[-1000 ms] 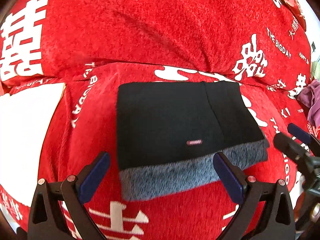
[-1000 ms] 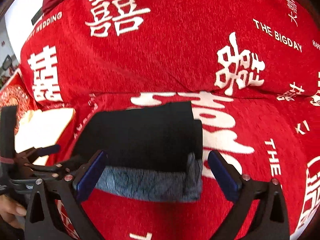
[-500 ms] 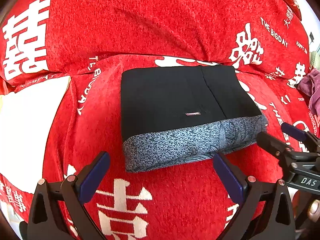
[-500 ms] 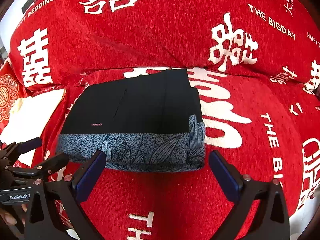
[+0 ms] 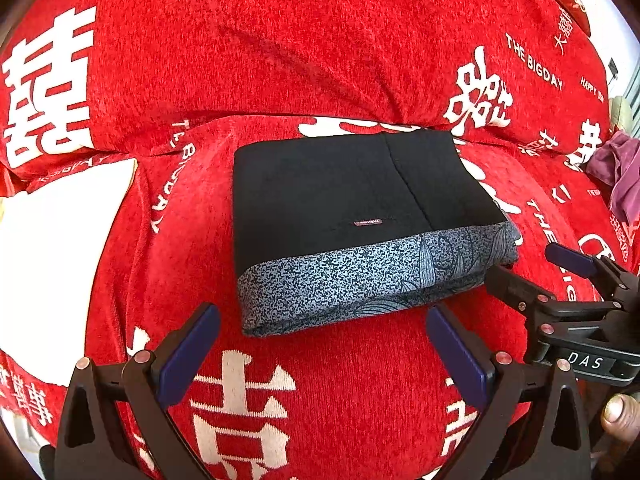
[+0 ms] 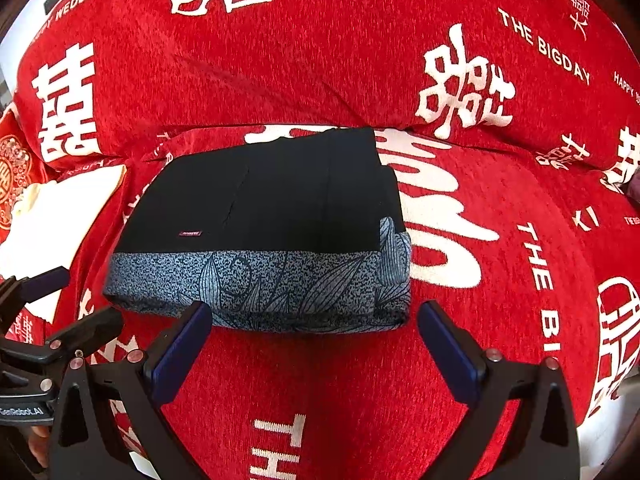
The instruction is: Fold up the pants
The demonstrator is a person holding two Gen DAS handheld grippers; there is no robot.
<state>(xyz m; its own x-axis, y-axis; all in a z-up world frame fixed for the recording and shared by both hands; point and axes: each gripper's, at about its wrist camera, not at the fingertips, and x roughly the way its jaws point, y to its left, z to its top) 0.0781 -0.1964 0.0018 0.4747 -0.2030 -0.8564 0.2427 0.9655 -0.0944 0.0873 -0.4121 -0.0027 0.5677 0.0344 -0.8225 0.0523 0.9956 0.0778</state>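
The black pants with a grey leaf-print band [image 5: 360, 216] lie as a squared, compact bundle on the red plush sofa cover with white lettering [image 5: 320, 380]; left gripper [image 5: 320, 344] and right gripper [image 6: 316, 340] hover near its front edge, spread wide, holding nothing; judged complete; best withdrawn straight back, clear of the fabric.

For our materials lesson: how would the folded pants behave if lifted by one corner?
The folded pants would probably sag and unfold, being soft layered cloth. They look light. On the plush red cover, they would likely drag rather than slide.
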